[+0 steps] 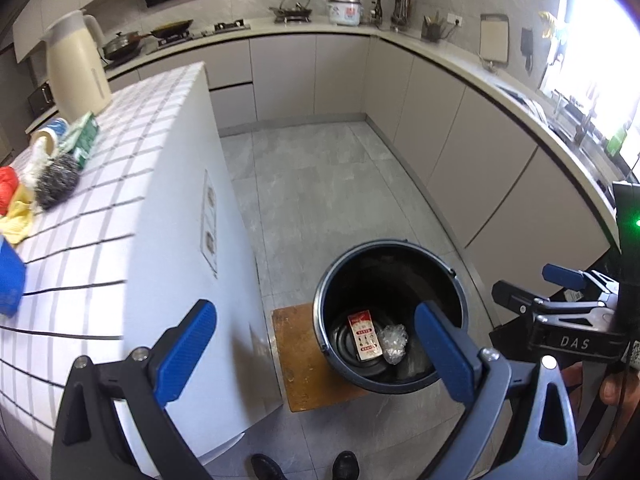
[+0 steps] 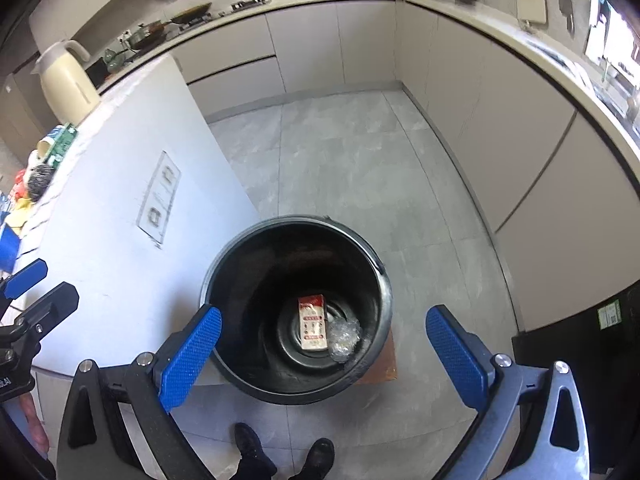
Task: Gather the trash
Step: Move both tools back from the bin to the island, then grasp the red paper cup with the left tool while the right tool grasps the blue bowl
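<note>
A black bucket (image 1: 390,248) (image 2: 296,390) stands on a low wooden stool (image 1: 298,364) on the floor beside the island. Inside it lie a red-and-white carton (image 1: 363,334) (image 2: 313,324) and a crumpled clear plastic wrapper (image 1: 394,342) (image 2: 344,338). My left gripper (image 1: 316,350) hangs open above the bucket's left side with nothing between its blue pads. My right gripper (image 2: 324,354) is open over the bucket's mouth, also holding nothing; it shows at the right of the left wrist view (image 1: 532,284). More litter sits on the island: a steel scrubber (image 1: 56,186), a paper cup (image 1: 48,134), a green packet (image 1: 84,140).
The white tiled island (image 1: 120,200) fills the left, with a cream jug (image 1: 76,68), red and yellow items (image 1: 12,204) and a blue box (image 1: 10,280) on it. Grey cabinets curve round the back and right. A person's black shoes (image 2: 280,452) stand just below the bucket.
</note>
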Tool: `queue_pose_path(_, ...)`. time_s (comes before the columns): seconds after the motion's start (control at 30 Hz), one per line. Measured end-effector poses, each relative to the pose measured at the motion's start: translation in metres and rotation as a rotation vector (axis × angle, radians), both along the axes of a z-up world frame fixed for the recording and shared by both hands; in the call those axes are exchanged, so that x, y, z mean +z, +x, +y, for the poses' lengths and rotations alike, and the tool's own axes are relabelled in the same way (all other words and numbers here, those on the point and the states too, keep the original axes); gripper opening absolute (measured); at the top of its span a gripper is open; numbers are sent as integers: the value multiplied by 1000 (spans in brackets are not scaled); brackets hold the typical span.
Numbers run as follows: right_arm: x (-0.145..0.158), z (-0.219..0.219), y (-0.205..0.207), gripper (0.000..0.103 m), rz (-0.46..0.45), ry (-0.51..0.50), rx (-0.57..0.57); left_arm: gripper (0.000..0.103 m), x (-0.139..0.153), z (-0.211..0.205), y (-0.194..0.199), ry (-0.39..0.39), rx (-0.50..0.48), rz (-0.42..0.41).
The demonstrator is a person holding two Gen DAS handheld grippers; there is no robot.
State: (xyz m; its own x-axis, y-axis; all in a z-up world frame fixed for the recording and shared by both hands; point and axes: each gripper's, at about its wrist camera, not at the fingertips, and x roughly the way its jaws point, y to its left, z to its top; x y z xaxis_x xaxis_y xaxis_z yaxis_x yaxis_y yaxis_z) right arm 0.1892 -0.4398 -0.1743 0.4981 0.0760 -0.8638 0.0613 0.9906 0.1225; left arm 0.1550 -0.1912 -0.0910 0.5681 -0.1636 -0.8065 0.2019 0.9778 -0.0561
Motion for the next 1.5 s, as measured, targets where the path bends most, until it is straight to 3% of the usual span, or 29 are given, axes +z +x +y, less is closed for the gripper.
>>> queue_pose_path(0.4, 68, 61, -14, 103, -156, 2, 128, 100, 33, 73, -27, -41, 154, -107)
queue_pose_path(0.63, 94, 127, -10, 103, -357, 51, 251, 100, 47, 146, -52, -10, 299, -158)
queue_pose_path(0.73, 97, 165, -4, 103, -302, 31, 299, 100, 50, 179, -65, 15, 365, -182)
queue_pose_path(0.9, 103, 223, -7, 103, -298, 61, 382, 100, 47, 235, -76, 21, 445, -210)
queue_pose_path(1.17, 110, 314, -18, 103, -314, 45, 410, 100, 38, 335, -77, 46, 442, -234)
queue_pose_path(1.5, 103, 429, -22, 103, -308, 21, 415, 100, 12, 444, -67, 28, 459, -197)
